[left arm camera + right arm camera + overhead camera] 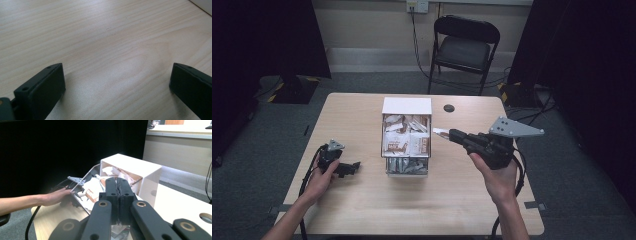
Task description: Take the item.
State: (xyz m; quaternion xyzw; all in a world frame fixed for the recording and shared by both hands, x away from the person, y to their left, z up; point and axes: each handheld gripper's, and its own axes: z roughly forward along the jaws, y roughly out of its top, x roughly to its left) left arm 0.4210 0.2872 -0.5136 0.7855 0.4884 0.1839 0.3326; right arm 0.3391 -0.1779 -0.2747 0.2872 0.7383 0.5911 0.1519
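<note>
White packet [441, 132] sits clamped at its edge in the right gripper [452, 134], at 3 o'clock from the box [406, 106] at desk [362, 210] centre. Likely light, soft, crinkly; best held by an edge. Printing unreadable. Left gripper [353, 167] fingers spread, empty, at 9 o'clock.

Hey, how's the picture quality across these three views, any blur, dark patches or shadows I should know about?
High view: dim and soft, with the corners falling into black curtain; the table is evenly lit. Left gripper view: sharp wood grain in mid-frame, the black tongs slightly soft at the edges, casting faint shadows. Right gripper view: the closed tongs are close and blurred, the left background nearly black, and the white box is bright.
</note>
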